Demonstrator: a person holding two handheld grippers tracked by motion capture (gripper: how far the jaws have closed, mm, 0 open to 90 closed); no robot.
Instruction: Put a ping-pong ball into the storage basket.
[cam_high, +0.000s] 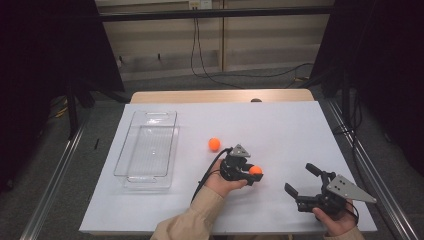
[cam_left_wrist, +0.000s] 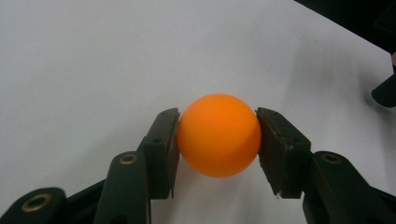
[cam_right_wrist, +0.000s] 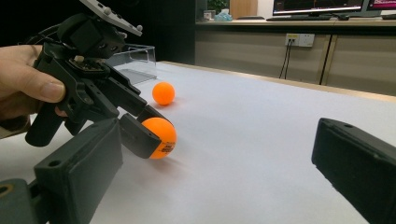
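An orange ball (cam_left_wrist: 218, 135) sits between the two black pads of my left gripper (cam_high: 255, 172), which is shut on it just above the white table (cam_high: 280, 125). From the right gripper view the same ball (cam_right_wrist: 159, 137) shows clamped in the left gripper (cam_right_wrist: 152, 135). A second orange ball (cam_high: 214, 144) (cam_right_wrist: 164, 93) rests loose on the table, a little beyond and left of the held one. My right gripper (cam_high: 300, 178) stands open near the front right, jaws wide apart and nothing between them.
A clear plastic tray (cam_high: 146, 172) lies empty on the left side of the table. The wooden table edge (cam_high: 220, 96) runs along the back. Dark curtains and metal rails flank both sides. The right gripper's jaw tip (cam_left_wrist: 385, 91) shows at the far right.
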